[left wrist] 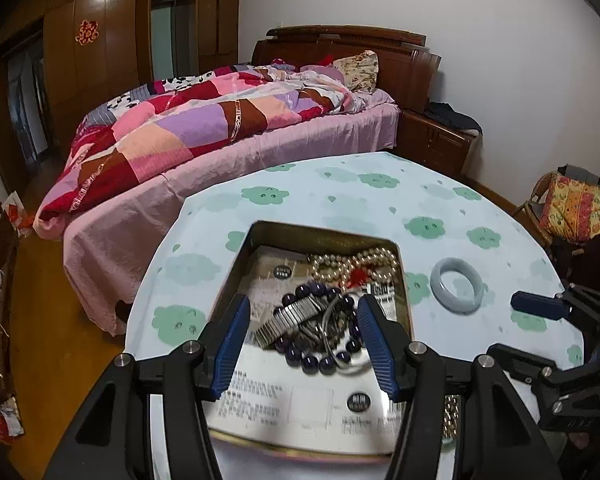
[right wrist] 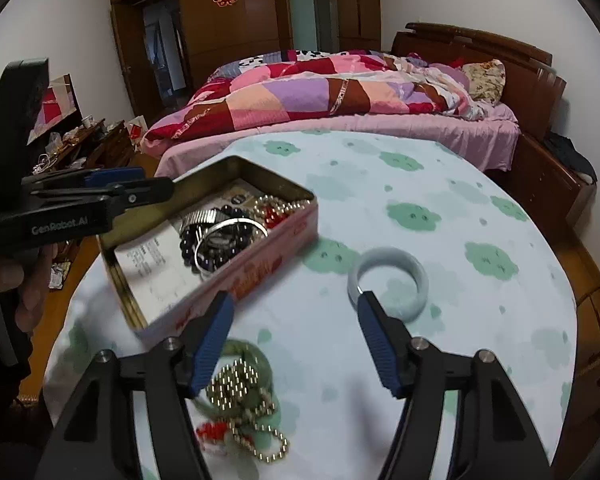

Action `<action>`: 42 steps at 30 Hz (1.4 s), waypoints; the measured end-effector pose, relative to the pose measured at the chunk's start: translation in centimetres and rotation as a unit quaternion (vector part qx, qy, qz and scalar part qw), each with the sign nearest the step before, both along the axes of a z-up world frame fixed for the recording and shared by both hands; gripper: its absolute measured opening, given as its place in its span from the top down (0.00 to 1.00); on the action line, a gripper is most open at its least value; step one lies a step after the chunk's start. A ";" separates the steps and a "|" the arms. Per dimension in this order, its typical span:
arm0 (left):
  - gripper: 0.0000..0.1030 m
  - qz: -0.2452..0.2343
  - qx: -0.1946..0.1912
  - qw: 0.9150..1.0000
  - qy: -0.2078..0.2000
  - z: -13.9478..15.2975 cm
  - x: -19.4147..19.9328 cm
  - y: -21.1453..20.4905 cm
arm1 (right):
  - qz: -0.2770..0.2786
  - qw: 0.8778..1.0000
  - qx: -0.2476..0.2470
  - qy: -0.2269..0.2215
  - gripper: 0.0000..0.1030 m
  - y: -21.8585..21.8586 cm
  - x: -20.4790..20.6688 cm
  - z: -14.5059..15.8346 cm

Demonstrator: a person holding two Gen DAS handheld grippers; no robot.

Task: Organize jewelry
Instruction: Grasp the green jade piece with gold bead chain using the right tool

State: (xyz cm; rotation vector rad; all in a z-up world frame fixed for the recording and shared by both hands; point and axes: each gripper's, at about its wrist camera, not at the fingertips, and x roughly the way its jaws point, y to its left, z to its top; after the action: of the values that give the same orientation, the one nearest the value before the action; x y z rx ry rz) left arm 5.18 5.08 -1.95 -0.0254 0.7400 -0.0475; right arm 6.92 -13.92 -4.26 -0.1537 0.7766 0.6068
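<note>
An open tin box (left wrist: 260,236) lies on the round table with a pearl necklace (left wrist: 356,264), a dark bead bracelet (left wrist: 320,362) and a metal watch band (left wrist: 288,316) inside. My left gripper (left wrist: 304,300) hovers open over this pile, touching nothing. Right of the tin lies a pale jade bangle (left wrist: 456,284). In the right wrist view my right gripper (right wrist: 296,297) stands open above the cloth, its right fingertip over the near rim of the jade bangle (right wrist: 418,280). A green bangle tangled with a gold bead chain (right wrist: 240,392) lies under its left finger. The tin's pink wall (right wrist: 260,268) faces me.
The table wears a pale cloth with green clouds (right wrist: 440,208). Beyond its far edge stands a bed with a patchwork quilt (left wrist: 204,128). A wooden nightstand (left wrist: 436,140) and a cushioned chair (left wrist: 572,208) are to the right. A hand (right wrist: 24,284) holds the left gripper (right wrist: 152,184).
</note>
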 end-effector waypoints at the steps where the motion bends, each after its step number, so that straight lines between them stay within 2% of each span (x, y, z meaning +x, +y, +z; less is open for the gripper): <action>1: 0.45 -0.001 0.004 1.000 0.000 -0.1 -0.4 -0.3 | -0.001 1.000 0.000 0.001 0.34 -0.2 -0.2 -0.1; 9: 0.45 0.000 0.005 1.000 0.008 -0.8 -2.1 -0.9 | 0.001 1.000 -0.007 0.016 0.32 -0.8 -1.6 -1.4; 13: 0.45 0.003 -0.002 1.000 0.015 -1.4 -2.3 -0.8 | 0.018 0.999 -0.014 0.025 0.27 -0.2 -2.4 -2.0; 19: 0.45 0.004 -0.008 1.000 0.018 -1.9 -2.9 -0.5 | 0.066 0.996 -0.052 0.026 0.20 2.5 -3.6 -3.0; 24: 0.45 0.005 -0.012 1.000 0.018 -2.0 -2.9 -0.5 | 0.085 0.991 -0.102 0.033 0.20 4.8 -3.4 -5.0; 25: 0.45 0.005 -0.013 1.000 0.019 -2.1 -2.9 -0.6 | 0.085 0.990 -0.105 0.037 0.21 4.8 -3.3 -5.2; 27: 0.45 0.004 -0.014 1.000 0.020 -2.1 -2.9 -0.6 | 0.087 0.990 -0.103 0.048 0.37 4.6 -2.9 -5.5; 28: 0.45 0.004 -0.015 1.000 0.020 -2.1 -3.0 -0.6 | 0.086 0.990 -0.101 0.051 0.54 4.5 -2.9 -5.5; 29: 0.45 0.004 -0.015 1.000 0.019 -2.1 -3.0 -0.6 | 0.082 0.991 -0.093 0.050 0.63 4.1 -2.8 -5.2; 30: 0.45 0.003 -0.016 1.000 0.017 -2.0 -3.0 -0.6 | 0.079 0.992 -0.085 0.049 0.64 3.7 -2.8 -4.9; 35: 0.45 -0.004 -0.014 1.000 0.013 -1.8 -3.2 -1.0 | 0.066 0.996 -0.051 0.034 0.83 2.3 -2.9 -3.3; 42: 0.45 -0.006 -0.016 1.000 0.010 -1.6 -3.4 -1.2 | 0.039 0.999 -0.022 0.031 0.84 0.9 -1.8 -2.2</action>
State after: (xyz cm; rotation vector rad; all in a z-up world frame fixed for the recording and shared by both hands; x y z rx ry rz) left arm 1.77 3.89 -3.50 -0.0525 0.7595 -0.0709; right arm 5.16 -13.04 -6.43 -0.2066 0.8482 0.6711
